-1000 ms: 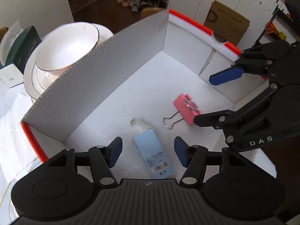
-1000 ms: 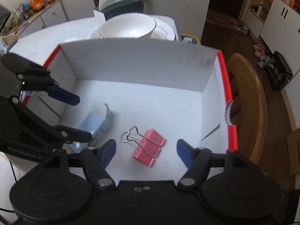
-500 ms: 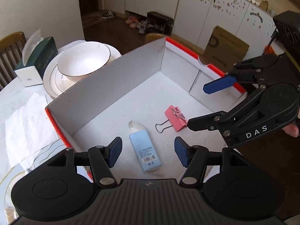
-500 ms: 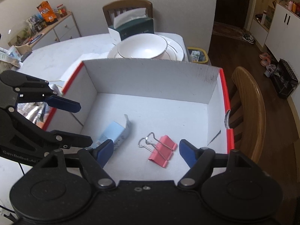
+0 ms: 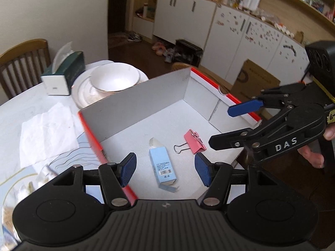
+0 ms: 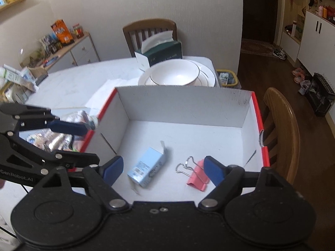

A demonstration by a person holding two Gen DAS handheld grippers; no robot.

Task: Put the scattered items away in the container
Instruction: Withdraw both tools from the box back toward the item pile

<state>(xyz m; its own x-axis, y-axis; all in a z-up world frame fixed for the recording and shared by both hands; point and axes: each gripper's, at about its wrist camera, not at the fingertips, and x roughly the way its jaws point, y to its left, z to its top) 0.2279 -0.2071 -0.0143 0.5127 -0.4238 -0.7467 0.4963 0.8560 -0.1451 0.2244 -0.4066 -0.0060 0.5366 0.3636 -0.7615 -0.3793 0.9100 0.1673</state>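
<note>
- We hold the left gripper [image 5: 165, 168] above the near-left corner of the white cardboard box [image 5: 146, 100], jaws spread wide, nothing between them.
- The right gripper [image 6: 161, 170] hangs over the box's near edge, jaws equally wide, also empty; in the left wrist view it sits above the box's right wall.
- Inside the box: a small light-blue carton [image 5: 162, 166] lies flat on the floor toward the near side, one end flap open.
- Just beside it, not touching, a pink binder clip [image 5: 193, 139] with its wire handles folded out toward the carton.
- So two items are already in the container. We judge the deposit step finished and both grippers free for the next pickup.
- On the table [image 6: 83, 77] just outside the box's left wall we see a crinkled silvery wrapper or packet pile [image 6: 58, 140]; too blurred to name its pieces.
- Loose white tissue paper [image 5: 46, 131] lies flat on the table left of the box.
- A stacked bowl and plates [image 6: 175, 75] and a green tissue box [image 6: 161, 52] stand beyond the far wall; we doubt these count as scattered.
- Next move, in our judgement: swing the left gripper out over the left wall, lower onto the wrapper pile, close on one piece.
- The thin, crumpled foil will likely call for a low, careful pinch.
</note>
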